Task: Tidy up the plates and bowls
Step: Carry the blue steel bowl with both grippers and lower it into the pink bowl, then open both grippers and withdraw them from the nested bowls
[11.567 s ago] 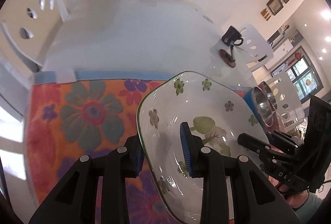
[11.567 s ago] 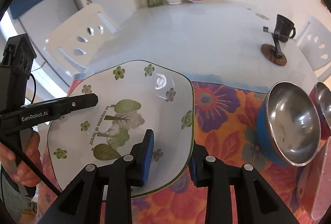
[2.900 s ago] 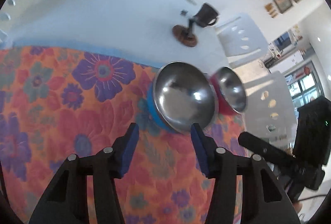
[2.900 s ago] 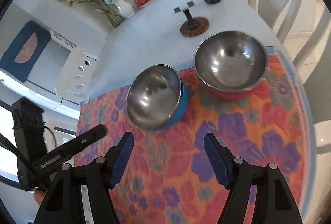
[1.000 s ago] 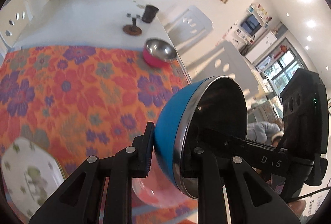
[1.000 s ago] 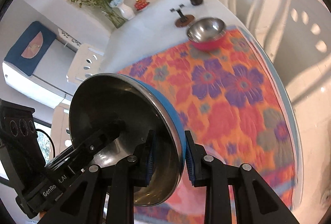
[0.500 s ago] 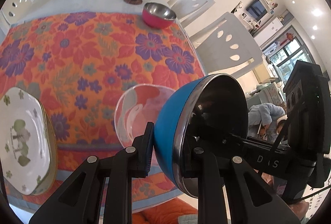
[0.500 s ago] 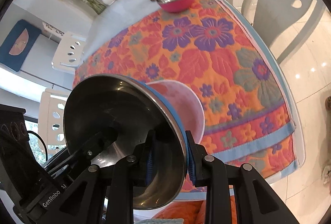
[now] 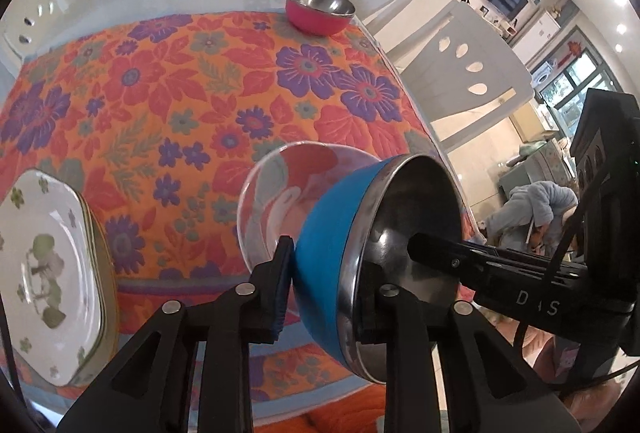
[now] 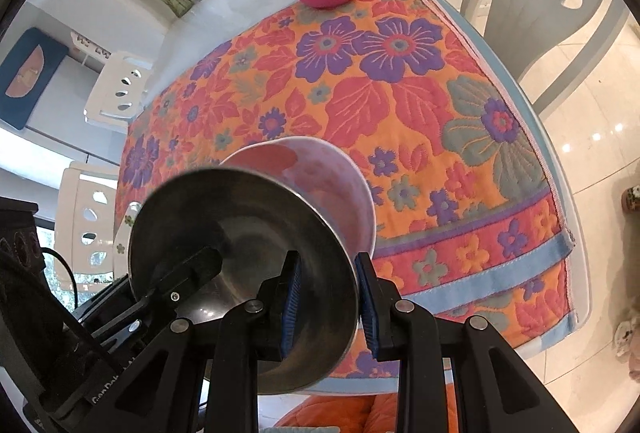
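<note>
On my left, stacked floral plates [image 9: 48, 265] sit at the desk's near edge; my left gripper [image 9: 324, 291] has just been easing its jaws, blue bowl [image 9: 332, 233] still pinched at the rim; my right gripper [image 10: 326, 297] jaws stay clenched on its opposite rim; the bowl hangs tilted over the pink bowl [image 10: 344, 185]; far right, the red bowl [image 9: 320, 11] on the floral cloth [image 9: 180, 81].

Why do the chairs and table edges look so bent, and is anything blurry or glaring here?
Both wrist views are fisheye: the chair and tablecloth edges bow, and black corners ring each frame. In the left wrist view, ceiling lights flare at the upper right and the blue bowl looms large. In the right wrist view its steel inside reflects dimly; floor tiles show bright glare spots.
</note>
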Available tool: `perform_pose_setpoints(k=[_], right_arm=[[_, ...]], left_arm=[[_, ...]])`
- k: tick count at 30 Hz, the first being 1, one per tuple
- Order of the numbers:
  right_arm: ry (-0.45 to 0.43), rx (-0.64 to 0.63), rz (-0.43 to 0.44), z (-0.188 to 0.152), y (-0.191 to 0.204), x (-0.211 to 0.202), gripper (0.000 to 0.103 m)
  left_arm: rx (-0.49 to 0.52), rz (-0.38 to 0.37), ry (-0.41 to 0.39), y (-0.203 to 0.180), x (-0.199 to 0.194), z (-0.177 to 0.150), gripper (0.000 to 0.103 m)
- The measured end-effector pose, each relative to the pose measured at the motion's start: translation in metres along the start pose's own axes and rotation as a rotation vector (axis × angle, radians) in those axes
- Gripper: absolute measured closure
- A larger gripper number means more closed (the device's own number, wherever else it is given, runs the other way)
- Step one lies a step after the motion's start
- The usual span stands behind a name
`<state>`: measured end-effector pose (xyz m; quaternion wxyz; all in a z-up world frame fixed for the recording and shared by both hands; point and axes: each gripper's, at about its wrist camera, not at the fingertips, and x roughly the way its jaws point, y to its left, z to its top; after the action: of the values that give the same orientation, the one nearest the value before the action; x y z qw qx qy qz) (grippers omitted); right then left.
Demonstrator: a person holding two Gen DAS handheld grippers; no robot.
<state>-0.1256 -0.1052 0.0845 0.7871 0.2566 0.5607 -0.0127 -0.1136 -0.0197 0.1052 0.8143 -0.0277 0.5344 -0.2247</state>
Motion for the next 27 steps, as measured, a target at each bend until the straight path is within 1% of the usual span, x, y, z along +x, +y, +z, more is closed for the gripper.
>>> perform_pose_setpoints(k=[2, 3, 6, 8, 10, 12, 15, 17, 19, 22, 24, 27], right_arm=[[0.005, 0.007, -0.001, 0.001, -0.001, 0.002, 0.076], [0.009, 0.009, 0.0, 0.001, -0.002, 0.004, 0.076], [0.017, 0.011, 0.001, 0.003, -0.003, 0.008, 0.076], [0.02, 0.011, 0.003, 0.004, -0.002, 0.008, 0.076], [0.024, 0.01, 0.004, 0.005, -0.002, 0.009, 0.076], [0.029, 0.009, 0.009, 0.007, -0.002, 0.009, 0.076], [0.032, 0.003, 0.009, 0.01, -0.001, 0.008, 0.076], [0.033, 0.0, 0.005, 0.012, -0.002, 0.008, 0.076], [0.039, 0.001, 0.003, 0.014, -0.003, 0.009, 0.076], [0.055, -0.009, -0.011, 0.017, -0.004, 0.014, 0.076], [0.067, -0.014, -0.005, 0.019, -0.004, 0.016, 0.076], [0.062, -0.034, -0.016, 0.025, -0.002, 0.014, 0.076]], left_arm=[[-0.001, -0.002, -0.003, 0.002, 0.001, 0.002, 0.075], [0.004, 0.009, -0.006, 0.003, 0.003, 0.004, 0.073], [0.036, 0.052, -0.004, 0.002, 0.008, 0.009, 0.072], [0.051, 0.064, -0.003, 0.001, 0.012, 0.012, 0.072], [0.063, 0.095, -0.018, 0.003, 0.011, 0.015, 0.073], [0.065, 0.113, -0.046, 0.007, 0.005, 0.019, 0.072], [0.058, 0.138, -0.068, 0.018, -0.001, 0.024, 0.072], [0.048, 0.133, -0.061, 0.025, 0.0, 0.025, 0.072], [0.028, 0.131, -0.038, 0.033, 0.007, 0.026, 0.072], [0.001, 0.109, -0.011, 0.04, 0.016, 0.024, 0.072], [0.004, 0.099, -0.027, 0.039, 0.012, 0.025, 0.072], [0.004, 0.08, -0.051, 0.039, 0.004, 0.033, 0.072]])
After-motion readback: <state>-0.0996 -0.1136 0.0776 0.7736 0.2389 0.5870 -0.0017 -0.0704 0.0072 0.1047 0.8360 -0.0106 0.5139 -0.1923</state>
